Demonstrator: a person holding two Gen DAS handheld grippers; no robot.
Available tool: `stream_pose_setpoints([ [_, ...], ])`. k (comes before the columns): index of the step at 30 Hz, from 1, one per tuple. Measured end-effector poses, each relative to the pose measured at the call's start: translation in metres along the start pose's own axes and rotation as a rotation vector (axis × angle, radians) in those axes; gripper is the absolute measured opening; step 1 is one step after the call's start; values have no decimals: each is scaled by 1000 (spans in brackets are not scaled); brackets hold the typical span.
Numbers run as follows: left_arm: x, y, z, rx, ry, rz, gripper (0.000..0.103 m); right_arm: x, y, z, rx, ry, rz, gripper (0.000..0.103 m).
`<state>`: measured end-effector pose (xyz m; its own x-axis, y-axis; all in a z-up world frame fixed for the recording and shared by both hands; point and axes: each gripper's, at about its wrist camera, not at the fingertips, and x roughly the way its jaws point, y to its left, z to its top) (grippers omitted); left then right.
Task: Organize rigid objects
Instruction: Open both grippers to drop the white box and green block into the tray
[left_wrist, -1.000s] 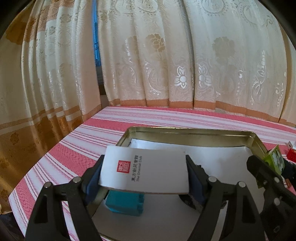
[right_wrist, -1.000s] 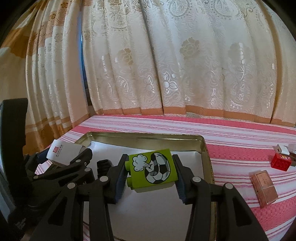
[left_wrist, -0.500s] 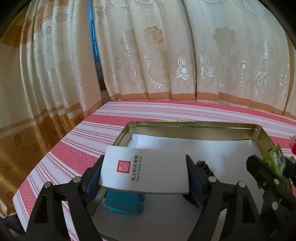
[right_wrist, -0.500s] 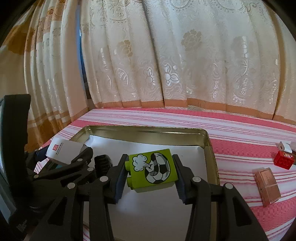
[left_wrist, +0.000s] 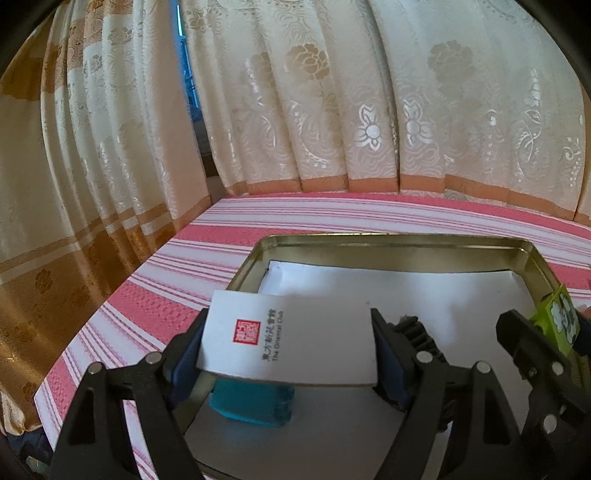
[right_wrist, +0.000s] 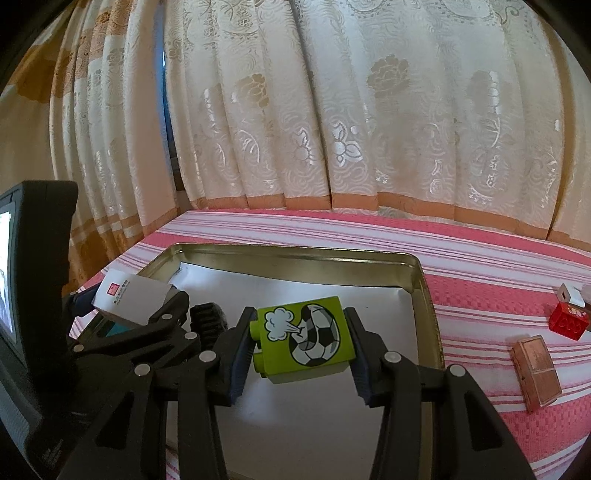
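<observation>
Setting: cream flowered curtain (right_wrist: 332, 110) behind a desk (right_wrist: 480, 251) under a pink striped cloth.

Tin tray (right_wrist: 413, 266), paper-lined, centre of frame: already holds a teal block (left_wrist: 251, 404) and a black toothed part (right_wrist: 207, 317).

Left gripper (left_wrist: 288, 339): fingers clamped on a white card box (left_wrist: 291, 338), above the tray's lower left.

Right gripper (right_wrist: 301, 341): fingers clamped on a green football brick (right_wrist: 304, 339), over the tray.

Outstanding, right of frame on the cloth: red brick (right_wrist: 567, 323), copper box (right_wrist: 535, 371), small white piece (right_wrist: 567, 293).

Progress: roughly midway.
</observation>
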<state>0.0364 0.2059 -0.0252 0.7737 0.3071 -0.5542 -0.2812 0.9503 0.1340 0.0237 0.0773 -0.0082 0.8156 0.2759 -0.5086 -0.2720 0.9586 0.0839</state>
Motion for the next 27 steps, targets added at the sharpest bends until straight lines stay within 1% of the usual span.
stream_pose_setpoints([
  [3, -1, 0, 0, 1, 1, 21, 82, 2, -2, 1, 7, 11, 13, 49],
  [4, -1, 0, 0, 1, -4, 33, 85, 3, -2, 1, 9, 14, 19, 49],
  [5, -2, 0, -1, 0, -7, 51, 92, 3, -3, 1, 12, 14, 24, 50],
  [6, -3, 1, -1, -6, -12, 84, 95, 3, -3, 2, 13, 15, 25, 51],
  [7, -4, 2, -1, -12, -16, 101, 103, 3, -4, 2, 17, 12, 23, 54],
  [8, -5, 3, -1, -20, -22, 112, 103, 3, -4, 1, 22, 10, 20, 60],
  [9, -6, 6, -1, -30, -26, 105, 103, 2, -6, 1, 33, 5, 15, 64],
  [11, -6, 10, -2, -50, -23, 84, 103, -1, -11, 1, 59, -7, 1, 79],
  [13, -5, 12, -2, -63, -13, 57, 103, -4, -15, 1, 78, -23, -3, 83],
  [20, -6, 9, -3, -72, -4, 52, 103, -11, -17, 0, 91, -54, -19, 83],
  [27, -12, 4, -6, -66, -16, 53, 103, -15, -19, 0, 96, -71, -24, 83],
])
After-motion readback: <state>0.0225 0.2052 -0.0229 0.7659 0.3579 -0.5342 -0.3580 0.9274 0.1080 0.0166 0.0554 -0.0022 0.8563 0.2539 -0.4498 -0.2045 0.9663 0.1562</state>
